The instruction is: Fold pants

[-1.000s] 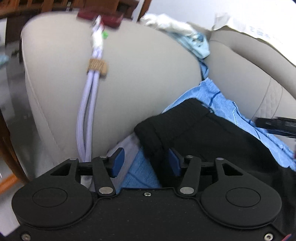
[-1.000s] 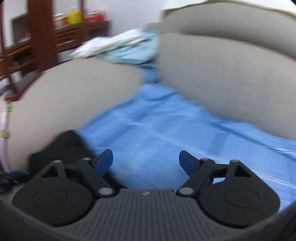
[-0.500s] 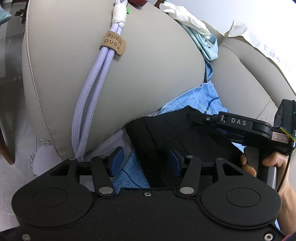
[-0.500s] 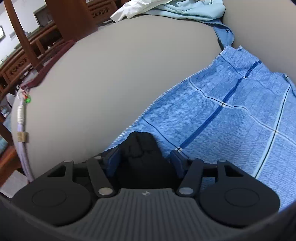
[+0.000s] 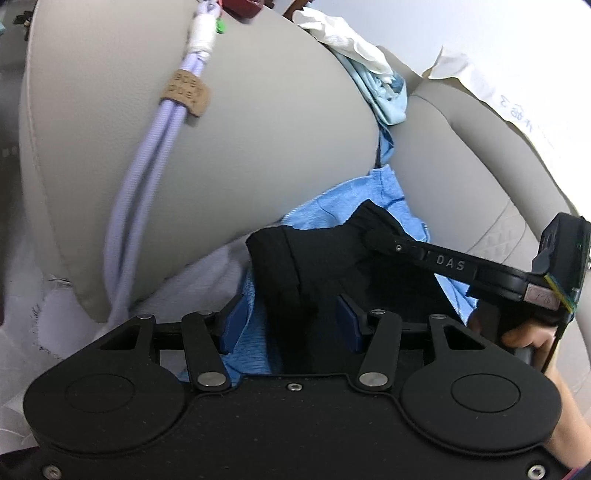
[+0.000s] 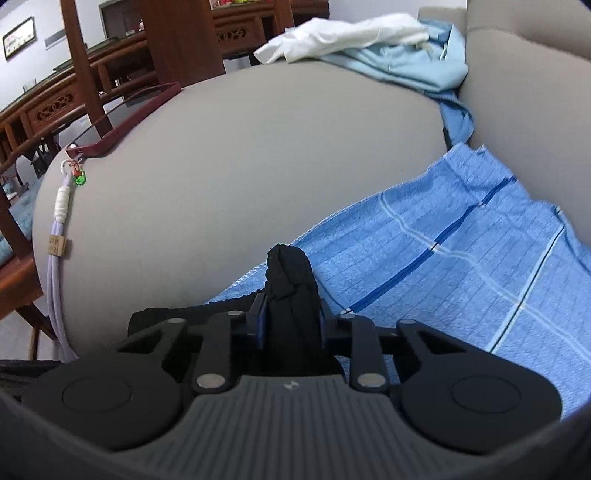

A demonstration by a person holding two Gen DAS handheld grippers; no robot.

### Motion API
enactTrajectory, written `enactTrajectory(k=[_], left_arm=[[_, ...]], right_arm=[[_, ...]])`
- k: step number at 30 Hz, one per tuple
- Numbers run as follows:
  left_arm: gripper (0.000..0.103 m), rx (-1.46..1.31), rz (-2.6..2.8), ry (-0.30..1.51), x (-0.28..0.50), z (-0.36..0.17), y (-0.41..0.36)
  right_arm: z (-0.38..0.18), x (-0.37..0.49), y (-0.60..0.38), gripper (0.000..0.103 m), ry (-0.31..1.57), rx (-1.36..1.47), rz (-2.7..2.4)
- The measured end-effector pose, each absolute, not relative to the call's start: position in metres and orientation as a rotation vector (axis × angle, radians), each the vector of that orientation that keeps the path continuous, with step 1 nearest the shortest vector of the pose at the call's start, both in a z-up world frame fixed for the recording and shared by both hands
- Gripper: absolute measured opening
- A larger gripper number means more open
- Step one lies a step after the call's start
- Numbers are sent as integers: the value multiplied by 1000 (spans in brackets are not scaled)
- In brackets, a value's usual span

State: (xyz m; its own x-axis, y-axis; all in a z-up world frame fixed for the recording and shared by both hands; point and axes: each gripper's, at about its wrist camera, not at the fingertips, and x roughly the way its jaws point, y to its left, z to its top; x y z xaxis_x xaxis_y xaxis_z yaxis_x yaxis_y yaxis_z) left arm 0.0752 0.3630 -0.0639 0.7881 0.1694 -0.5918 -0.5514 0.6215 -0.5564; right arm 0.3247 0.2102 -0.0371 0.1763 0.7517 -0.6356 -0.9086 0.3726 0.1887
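black fabric pants (image 5: pixel 317 258): on blue checked sheet (image 6: pixel 461 258) beside grey sofa armrest (image 5: pixel 258 129) | right gripper (image 6: pixel 290 321): jaws closing, pads pinching a bunched pants edge | left gripper (image 5: pixel 288 321): jaws partly apart, pants fold between, contact unclear

Grey sofa armrest (image 6: pixel 258 155), blue checked sheet (image 6: pixel 461 258), lilac cord (image 5: pixel 147 177), wooden furniture (image 6: pixel 74 96)

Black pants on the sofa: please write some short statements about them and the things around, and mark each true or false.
1. The black pants lie on a blue checked cloth. True.
2. The right hand-held gripper has nothing between its fingers. False: bunched pants fabric sits there as its jaws are closing.
3. A lilac cord hangs over the sofa armrest. True.
4. The white cloth covers the pants. False: it lies far off, on the armrest's top.
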Motion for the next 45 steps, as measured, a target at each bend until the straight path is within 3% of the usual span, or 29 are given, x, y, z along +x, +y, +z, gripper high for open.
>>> enactTrajectory(k=[11,18,20,25,33,36,38,45], left_arm=[[49,-748,396,485,83,-52,354],[50,-773,415,592,105,-62,355],[50,-806,424,614,109,-68,360],[52,-856,415,600,117,-72,365],[56,-865,439,600,134,-74,366],[56,-867,456,594,137,-75,365],[56,-865,468,589,139,-75,364],[56,-809,513,592,145,-73,354]], right_arm=[[-21,318,197,29,575,-251,1163],[-39,339,205,34,645,-332,1056],[-45,344,214,58,670,-349,1010],[-18,342,193,85,636,-161,1043],[19,337,80,85,672,-99,831],[21,346,25,68,783,-65,735],[18,354,-8,49,870,-19,687],[-10,364,-44,45,1014,67,663]])
